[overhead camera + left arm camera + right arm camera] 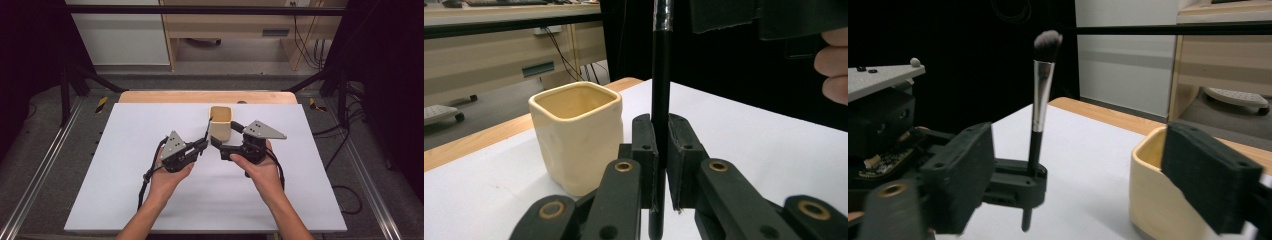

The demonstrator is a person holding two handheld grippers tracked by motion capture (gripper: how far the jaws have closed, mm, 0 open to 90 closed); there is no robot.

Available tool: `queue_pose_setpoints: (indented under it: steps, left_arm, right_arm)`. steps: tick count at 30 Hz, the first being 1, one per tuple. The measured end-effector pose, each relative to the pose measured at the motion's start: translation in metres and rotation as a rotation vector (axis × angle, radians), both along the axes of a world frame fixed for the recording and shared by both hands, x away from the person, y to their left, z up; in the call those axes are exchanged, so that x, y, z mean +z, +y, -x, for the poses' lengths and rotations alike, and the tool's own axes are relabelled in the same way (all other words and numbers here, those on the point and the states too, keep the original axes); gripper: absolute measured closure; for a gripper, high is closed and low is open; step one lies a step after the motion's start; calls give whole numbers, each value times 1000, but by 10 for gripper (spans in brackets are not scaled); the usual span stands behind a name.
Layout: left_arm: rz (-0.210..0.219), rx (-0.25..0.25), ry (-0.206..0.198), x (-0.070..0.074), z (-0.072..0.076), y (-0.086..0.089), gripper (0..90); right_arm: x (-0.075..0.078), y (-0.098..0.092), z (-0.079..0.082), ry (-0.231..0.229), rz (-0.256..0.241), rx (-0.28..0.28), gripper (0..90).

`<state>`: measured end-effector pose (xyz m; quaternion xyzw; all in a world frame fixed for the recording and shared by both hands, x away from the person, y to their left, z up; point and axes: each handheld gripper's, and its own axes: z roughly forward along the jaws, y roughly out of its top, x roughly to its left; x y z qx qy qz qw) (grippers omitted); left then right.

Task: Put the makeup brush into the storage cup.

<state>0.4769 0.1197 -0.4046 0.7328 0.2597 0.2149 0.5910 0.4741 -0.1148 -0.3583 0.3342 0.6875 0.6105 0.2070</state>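
A makeup brush (1040, 100) with a black handle, silver ferrule and grey bristles stands upright. My left gripper (661, 150) is shut on its handle (660, 90), low down. In the high view the left gripper (204, 144) holds the brush (209, 127) just left of a cream square cup (220, 122). The cup (574, 135) stands upright and looks empty. My right gripper (226, 134) is open beside the cup's near side, facing the left gripper (1018, 182). In the right gripper view its wide-apart jaws frame the brush and the cup (1153, 200), with nothing between them.
A white board (150, 200) covers the wooden table (150, 96). A person's hands hold both grippers near the board's centre. Metal frame rails run along both sides, with furniture and cables on the floor beyond the far edge.
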Motion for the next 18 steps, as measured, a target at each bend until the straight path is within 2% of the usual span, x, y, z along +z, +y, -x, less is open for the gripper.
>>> queue_pose_setpoints:
  steps: [6,18]
  left_arm:
    - [7,-4,5,0,1,-2,838]
    - [20,-12,9,1,2,-3,838]
  right_arm:
    - [-1,9,-1,6,-20,28,329]
    - [-7,25,-4,23,-20,56,613]
